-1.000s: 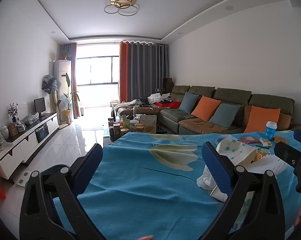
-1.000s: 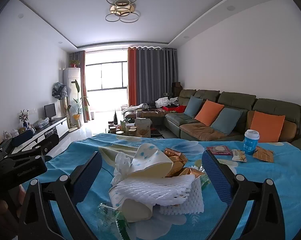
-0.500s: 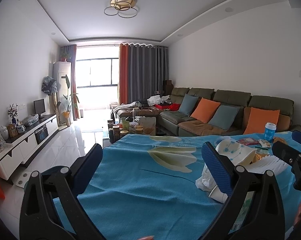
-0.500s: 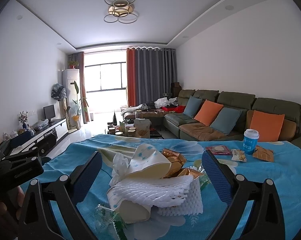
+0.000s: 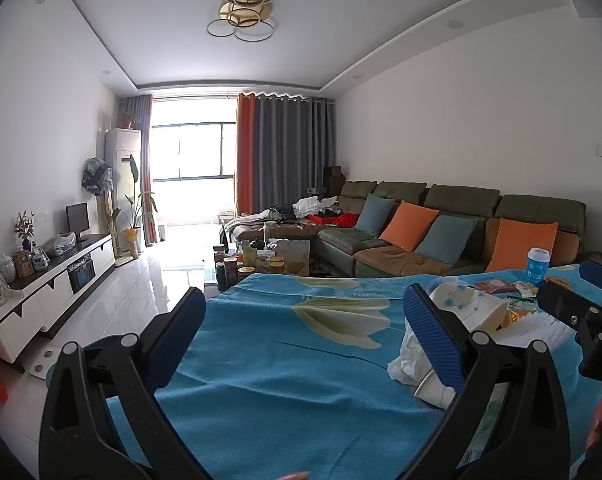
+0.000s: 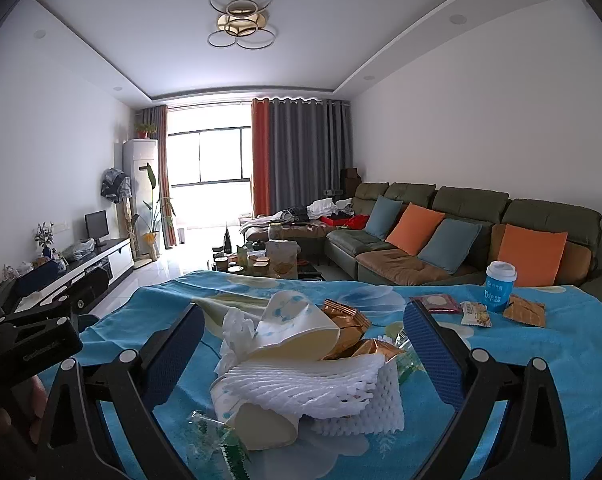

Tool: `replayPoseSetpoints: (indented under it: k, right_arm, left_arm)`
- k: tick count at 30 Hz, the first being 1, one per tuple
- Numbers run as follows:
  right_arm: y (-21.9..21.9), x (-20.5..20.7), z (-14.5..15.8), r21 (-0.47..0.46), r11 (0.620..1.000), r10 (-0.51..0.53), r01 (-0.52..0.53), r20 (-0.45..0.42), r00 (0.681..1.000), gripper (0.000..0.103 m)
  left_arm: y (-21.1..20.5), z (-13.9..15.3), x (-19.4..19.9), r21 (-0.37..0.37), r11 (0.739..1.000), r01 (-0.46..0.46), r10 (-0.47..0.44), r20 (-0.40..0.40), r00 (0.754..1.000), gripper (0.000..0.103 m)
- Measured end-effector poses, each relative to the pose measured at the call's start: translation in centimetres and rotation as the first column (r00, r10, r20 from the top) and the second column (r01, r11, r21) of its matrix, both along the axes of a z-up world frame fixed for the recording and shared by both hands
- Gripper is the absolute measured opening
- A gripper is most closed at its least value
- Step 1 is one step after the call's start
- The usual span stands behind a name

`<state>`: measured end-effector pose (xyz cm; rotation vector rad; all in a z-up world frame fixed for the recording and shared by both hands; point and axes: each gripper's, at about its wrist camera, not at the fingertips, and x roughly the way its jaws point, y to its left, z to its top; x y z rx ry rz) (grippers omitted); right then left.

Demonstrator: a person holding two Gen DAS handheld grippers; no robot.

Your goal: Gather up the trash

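On the left wrist view: left gripper (image 5: 305, 332) jaws spread wide, nothing between them, over bare blue flower-print tablecloth (image 5: 285, 364). Pile of trash, white foam fruit netting plus crumpled spotted paper cup (image 5: 465, 316), sits off to its right, half hidden behind the right blue finger pad (image 5: 433, 340). Right gripper body (image 5: 581, 320) cut off at frame edge. Blue paper cup with white lid (image 5: 537, 266) stands far back near small wrappers, too small to read

On the right wrist view: right gripper (image 6: 303, 350) jaws released, wide apart, trash pile (image 6: 301, 364) between them but untouched by either pad. Gold foil wrappers (image 6: 351, 328) partly buried under the netting. Clear green-printed wrapper (image 6: 217, 440) cut off at bottom edge. Left gripper's jaws out of frame at left edge
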<state>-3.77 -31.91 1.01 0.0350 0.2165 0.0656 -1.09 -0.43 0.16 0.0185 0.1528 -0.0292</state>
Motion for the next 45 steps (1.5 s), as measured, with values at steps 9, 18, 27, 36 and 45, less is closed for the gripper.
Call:
replayPoseSetpoints:
  k: [9, 18, 27, 36, 45]
  right_arm:
    - [0.0, 0.1, -0.1, -0.002, 1.0, 0.0, 0.0, -0.006, 1.0, 0.096]
    - [0.0, 0.2, -0.4, 0.002, 1.0, -0.005, 0.005, -0.01, 1.0, 0.096]
    - [-0.2, 0.2, -0.6, 0.007, 1.0, -0.008, 0.008, -0.014, 1.0, 0.096]
    - [-0.2, 0.3, -0.7, 0.008, 1.0, -0.01, 0.01, -0.015, 1.0, 0.096]
    - [-0.6, 0.5, -1.1, 0.013, 1.0, -0.018, 0.018, -0.032, 0.999, 0.096]
  left_arm:
    - [-0.1, -0.3, 0.0, -0.002, 1.0, -0.002, 0.002, 0.0, 1.0, 0.097]
    - [0.0, -0.1, -0.1, -0.002, 1.0, -0.002, 0.002, -0.003, 1.0, 0.097]
    - [0.0, -0.1, -0.1, -0.003, 1.0, -0.002, 0.002, -0.003, 1.0, 0.097]
    - [0.1, -0.5, -0.2, -0.009, 1.0, -0.005, 0.004, -0.015, 1.0, 0.097]
    - [0.3, -0.3, 0.0, -0.012, 1.0, -0.001, 0.001, -0.028, 1.0, 0.097]
